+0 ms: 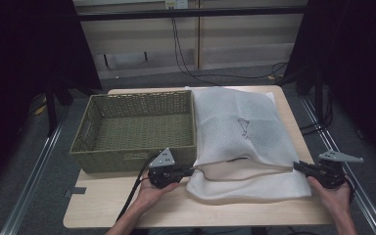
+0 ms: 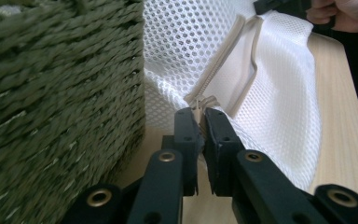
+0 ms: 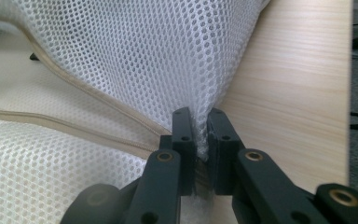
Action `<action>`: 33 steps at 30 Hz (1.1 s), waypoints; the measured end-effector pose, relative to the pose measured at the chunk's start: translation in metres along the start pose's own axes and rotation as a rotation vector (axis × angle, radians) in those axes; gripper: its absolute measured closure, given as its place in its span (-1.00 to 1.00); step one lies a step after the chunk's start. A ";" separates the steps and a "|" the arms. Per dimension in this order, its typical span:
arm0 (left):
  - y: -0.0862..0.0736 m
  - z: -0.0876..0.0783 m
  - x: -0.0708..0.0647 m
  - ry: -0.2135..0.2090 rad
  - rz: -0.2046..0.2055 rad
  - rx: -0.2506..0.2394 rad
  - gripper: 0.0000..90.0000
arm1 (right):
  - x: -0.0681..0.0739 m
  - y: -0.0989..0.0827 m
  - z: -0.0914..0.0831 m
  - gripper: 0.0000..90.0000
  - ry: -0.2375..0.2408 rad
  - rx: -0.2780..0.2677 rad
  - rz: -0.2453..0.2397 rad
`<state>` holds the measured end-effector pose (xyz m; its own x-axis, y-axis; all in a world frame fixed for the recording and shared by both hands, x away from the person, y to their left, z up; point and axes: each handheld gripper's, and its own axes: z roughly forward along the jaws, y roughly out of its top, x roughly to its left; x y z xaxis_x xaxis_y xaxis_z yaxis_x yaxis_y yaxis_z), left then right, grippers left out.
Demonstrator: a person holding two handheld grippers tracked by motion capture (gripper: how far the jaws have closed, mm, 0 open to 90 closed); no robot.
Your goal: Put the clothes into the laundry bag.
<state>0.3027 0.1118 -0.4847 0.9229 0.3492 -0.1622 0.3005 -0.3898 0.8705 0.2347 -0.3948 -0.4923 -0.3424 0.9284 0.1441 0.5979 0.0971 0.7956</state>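
At the left of the wooden table (image 1: 127, 205) stands an olive woven basket (image 1: 137, 128), open side up, its near wall just beside the left gripper (image 1: 188, 171). That gripper lies low over the tabletop in the person's left hand (image 1: 152, 192), and its jaws are pinched together on the zipper end (image 2: 204, 103) of the white mesh laundry bag (image 1: 242, 132). The bag lies flat to the right of the basket, touching its side, its near edge gaping open along the zipper. At the bag's right near corner the right gripper (image 1: 297, 166), held by the right hand (image 1: 334, 198), has its jaws clamped on a fold of mesh (image 3: 200, 122) just above the wood.
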 end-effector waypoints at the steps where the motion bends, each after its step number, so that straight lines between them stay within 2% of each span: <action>1: 0.000 -0.001 -0.001 0.015 0.006 0.007 0.91 | -0.001 -0.001 -0.003 0.87 -0.024 -0.003 0.000; 4: -0.002 -0.007 -0.004 0.022 0.003 0.021 0.94 | -0.008 -0.005 -0.011 0.88 -0.052 -0.011 0.019; 7: -0.008 -0.004 -0.011 0.020 0.028 0.069 0.95 | -0.013 -0.010 -0.014 0.89 -0.054 -0.014 0.031; 10: -0.016 0.002 -0.016 0.028 0.048 0.122 0.95 | -0.014 -0.014 -0.010 0.89 -0.068 0.017 0.026; 13: -0.019 0.006 -0.015 0.024 0.045 0.160 0.95 | -0.015 -0.017 -0.006 0.89 -0.076 0.030 0.029; 14: -0.019 0.007 -0.015 0.027 0.037 0.158 0.95 | -0.016 -0.018 -0.006 0.88 -0.078 0.029 0.023; 18: -0.021 0.009 -0.014 0.043 0.057 0.188 0.94 | -0.013 -0.019 -0.005 0.86 -0.092 0.028 0.008; 20: -0.022 0.009 -0.013 0.037 0.033 0.161 0.94 | -0.012 -0.019 -0.006 0.80 -0.092 0.021 0.014; 22: -0.022 0.007 -0.011 0.036 0.036 0.154 0.93 | -0.011 -0.020 -0.006 0.69 -0.094 0.008 0.016; 25: -0.023 0.000 -0.010 0.033 0.014 0.089 0.78 | -0.009 -0.020 -0.010 0.38 -0.090 -0.018 0.024; 26: -0.022 -0.005 -0.009 0.033 0.022 0.082 0.77 | -0.007 -0.019 -0.012 0.31 -0.084 -0.026 0.033; 27: -0.022 -0.009 -0.008 0.043 0.020 0.068 0.74 | -0.006 -0.017 -0.015 0.24 -0.086 -0.050 0.031; 28: -0.022 -0.013 -0.008 0.057 0.007 0.050 0.58 | -0.002 -0.013 -0.021 0.18 -0.065 -0.095 0.036; 33: -0.023 -0.042 -0.004 0.107 -0.023 -0.011 0.38 | 0.011 -0.005 -0.030 0.08 -0.036 -0.145 0.011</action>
<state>0.2823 0.1546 -0.4845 0.8846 0.4473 -0.1319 0.3178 -0.3712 0.8725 0.2064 -0.3954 -0.4773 -0.3088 0.9416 0.1340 0.4894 0.0365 0.8713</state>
